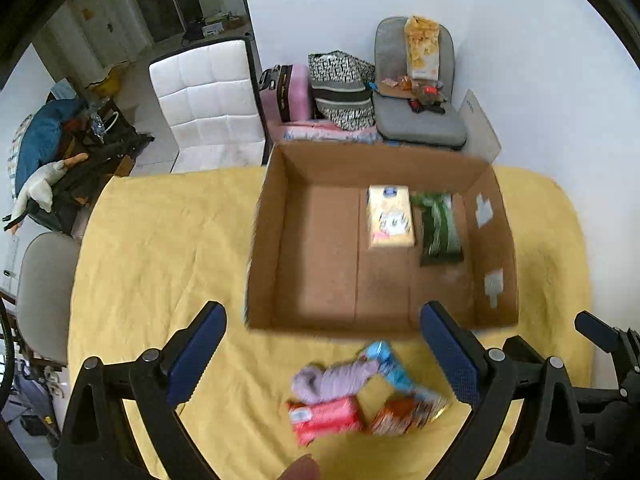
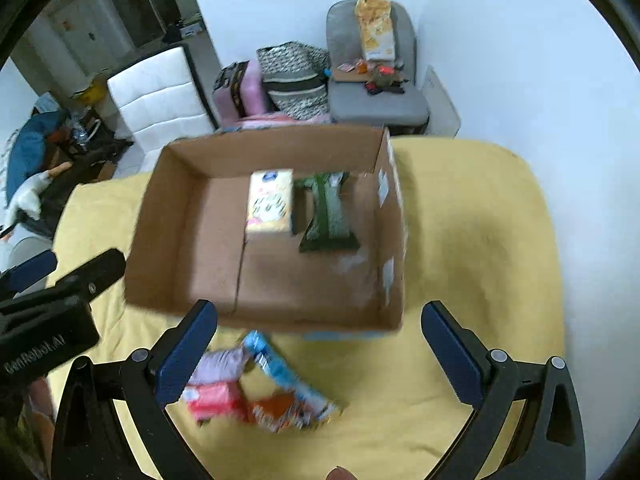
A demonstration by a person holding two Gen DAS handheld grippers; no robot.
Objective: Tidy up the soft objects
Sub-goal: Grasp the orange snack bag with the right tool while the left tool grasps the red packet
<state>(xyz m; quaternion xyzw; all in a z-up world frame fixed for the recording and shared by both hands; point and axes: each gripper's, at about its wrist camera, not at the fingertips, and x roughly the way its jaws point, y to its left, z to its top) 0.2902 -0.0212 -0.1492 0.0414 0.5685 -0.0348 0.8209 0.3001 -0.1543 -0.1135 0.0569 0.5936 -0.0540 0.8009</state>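
Open brown cardboard box [image 1: 320, 240] on the surface under a wrinkled yellow cloth [image 1: 160, 248]. Inside, toward the far right: a pale yellow rectangular tissue pack [image 1: 390, 216] lying flat, and just beside it a dark green soft pouch with lighter stripes [image 1: 440, 228]. Rest of the box floor bare.

In front of the box's near wall, on the cloth, a small blurred cluster: a lilac knitted sock-like bundle [image 1: 332, 376], a red plastic packet [image 1: 324, 418], a light blue soft packet [image 1: 394, 368] and an orange printed packet [image 1: 400, 416] — touching or nearly so, exact edges hard to tell through the blur.

Left gripper [image 1: 320, 360] spread wide above that cluster, blue pads either side, holding nothing. Right gripper [image 2: 320, 356] likewise wide apart and holding nothing, with the cluster low and toward its left pad.

Behind the surface: a white quilted chair [image 1: 208, 100], a pink suitcase [image 1: 286, 92], a black-and-white patterned tote bag [image 1: 344, 88], and a grey cushioned chair [image 1: 416, 116] carrying a snack bag and small clutter.

Right wrist view alone: the left gripper's black body at the left edge, with printed lettering. Left wrist view alone: part of the right gripper at the right edge, and a grey chair back [image 1: 44, 292] at the near left.
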